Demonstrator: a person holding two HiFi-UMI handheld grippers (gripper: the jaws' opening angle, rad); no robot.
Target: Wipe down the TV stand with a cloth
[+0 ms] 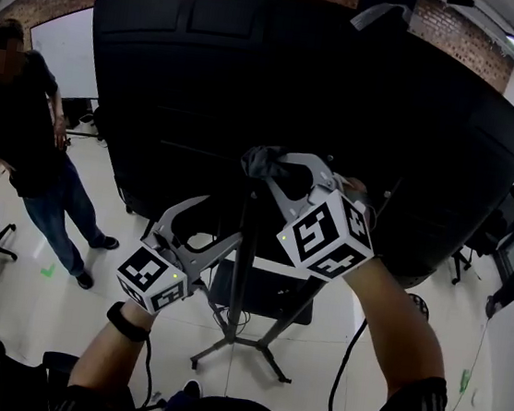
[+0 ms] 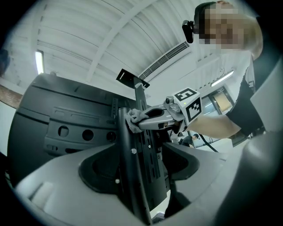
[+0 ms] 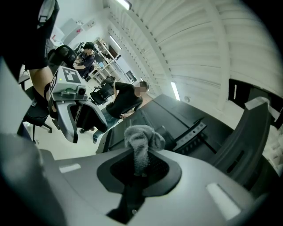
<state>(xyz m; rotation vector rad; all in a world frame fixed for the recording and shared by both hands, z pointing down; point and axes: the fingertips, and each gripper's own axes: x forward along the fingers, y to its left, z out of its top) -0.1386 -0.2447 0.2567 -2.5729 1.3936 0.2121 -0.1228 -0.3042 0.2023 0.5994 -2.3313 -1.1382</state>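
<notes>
Head view: the right hand-held gripper (image 1: 278,169) is clamped on a bunched grey cloth (image 1: 261,160). It presses the cloth against the TV stand (image 1: 240,286) at the top of its pole (image 1: 247,222), just below the dark back of the TV (image 1: 207,82). The left hand-held gripper (image 1: 222,222) sits lower, its jaws apart beside the pole. Wiping of the upright looks under way, and the next move likely calls for drawing the cloth down the pole with steady contact. The tripod feet (image 1: 266,355) are dim and partly hidden behind the right forearm.

Left gripper view: the pole runs up between the parted jaws. I cannot tell whether they touch it.

Right gripper view: the cloth fills the jaws and hides the contact point behind it.
</notes>
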